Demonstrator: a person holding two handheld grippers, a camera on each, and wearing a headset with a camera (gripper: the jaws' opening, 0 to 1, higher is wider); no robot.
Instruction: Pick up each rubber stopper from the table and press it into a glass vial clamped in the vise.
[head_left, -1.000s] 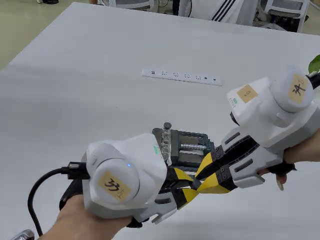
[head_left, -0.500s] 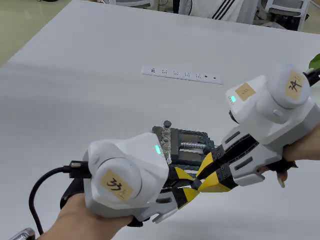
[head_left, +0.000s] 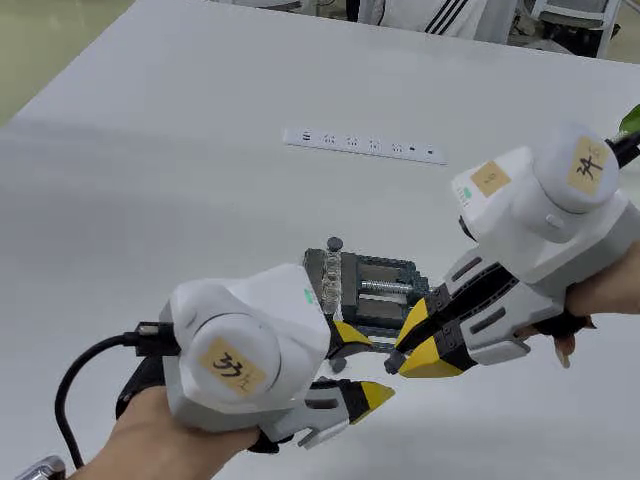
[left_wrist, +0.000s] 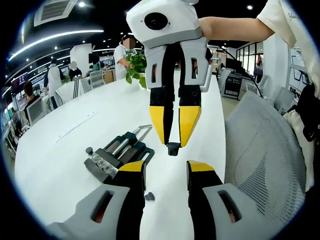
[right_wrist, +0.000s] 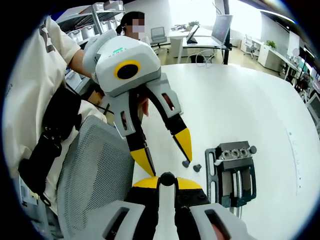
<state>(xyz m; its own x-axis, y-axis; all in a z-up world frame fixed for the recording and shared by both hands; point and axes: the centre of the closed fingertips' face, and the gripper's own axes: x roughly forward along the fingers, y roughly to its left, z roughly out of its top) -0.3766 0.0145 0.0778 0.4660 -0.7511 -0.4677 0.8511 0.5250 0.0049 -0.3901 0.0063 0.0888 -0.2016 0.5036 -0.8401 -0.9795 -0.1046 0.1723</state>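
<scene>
"Where's the stopper?"

"The right gripper (left_wrist: 172, 140) is clenched on a small dark rubber stopper (left_wrist: 173, 148), pinched between its yellow tips, up off the white tabletop (head_left: 200, 180)."

"And the other one?"

"The left gripper (left_wrist: 166, 170) faces it tip to tip, jaws spread apart, grasping nothing."

"The vise?"

"The dark metal vise (head_left: 380, 295) sits just beyond both, clamping a row of clear glass vials (head_left: 331, 280). 1 dark capping stopper (head_left: 335, 244) sits at the row's far end. 2 loose dark stoppers (right_wrist: 186, 163) lie on the tabletop just beside the vise."
</scene>
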